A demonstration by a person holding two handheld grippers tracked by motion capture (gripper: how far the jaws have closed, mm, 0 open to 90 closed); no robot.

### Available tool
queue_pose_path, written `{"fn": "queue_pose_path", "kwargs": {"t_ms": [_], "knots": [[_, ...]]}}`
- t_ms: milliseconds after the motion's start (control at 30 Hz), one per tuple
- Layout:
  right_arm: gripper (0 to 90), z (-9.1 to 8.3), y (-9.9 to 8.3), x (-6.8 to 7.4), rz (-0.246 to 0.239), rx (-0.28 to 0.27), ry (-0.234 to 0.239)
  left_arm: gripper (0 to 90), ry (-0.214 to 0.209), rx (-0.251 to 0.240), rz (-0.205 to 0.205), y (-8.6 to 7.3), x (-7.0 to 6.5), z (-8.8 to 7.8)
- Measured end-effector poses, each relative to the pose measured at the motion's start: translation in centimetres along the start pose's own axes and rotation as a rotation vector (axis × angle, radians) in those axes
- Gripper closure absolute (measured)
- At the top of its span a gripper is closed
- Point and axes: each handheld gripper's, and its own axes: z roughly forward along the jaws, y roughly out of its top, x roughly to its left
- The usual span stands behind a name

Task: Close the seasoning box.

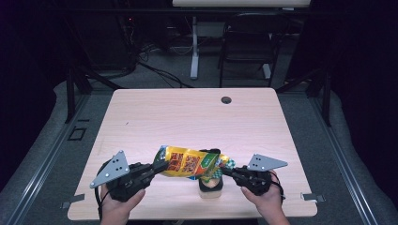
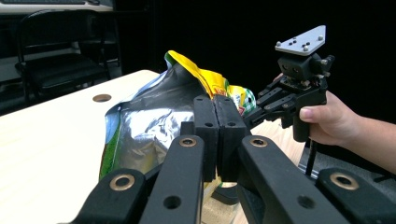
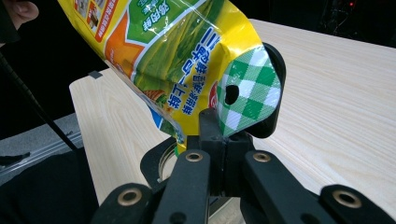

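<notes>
Gripping a yellow snack bag from both ends, lifted clear of the wooden table near its front edge. Left gripper clamped shut on the bag's left end, held in a left hand coming up from the near edge, jaws pointing right and slightly away. Right gripper pinched tight on the green-checked right end, right hand wrapped round its body, jaws pointing left. Bag stretched level between the two, directly above a jar with a black hinged lid open.
</notes>
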Motion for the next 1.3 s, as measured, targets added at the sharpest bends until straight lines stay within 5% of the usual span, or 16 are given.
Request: {"fn": "queue_pose_path", "kwargs": {"t_ms": [433,667,1300], "knots": [[90.0,-1.0,0.3,0.3,-0.006,-0.008,0.004,89.4,-0.009,-0.006,-0.014,-0.2,0.6,0.2],[90.0,-1.4,0.4,0.4,-0.007,-0.016,-0.001,89.2,-0.01,-0.005,-0.053,-0.7,1.2,0.4],[85.5,-0.1,0.6,0.9,-0.032,-0.024,0.011,88.5,0.028,0.004,-0.112,-2.3,2.7,-0.6]]}}
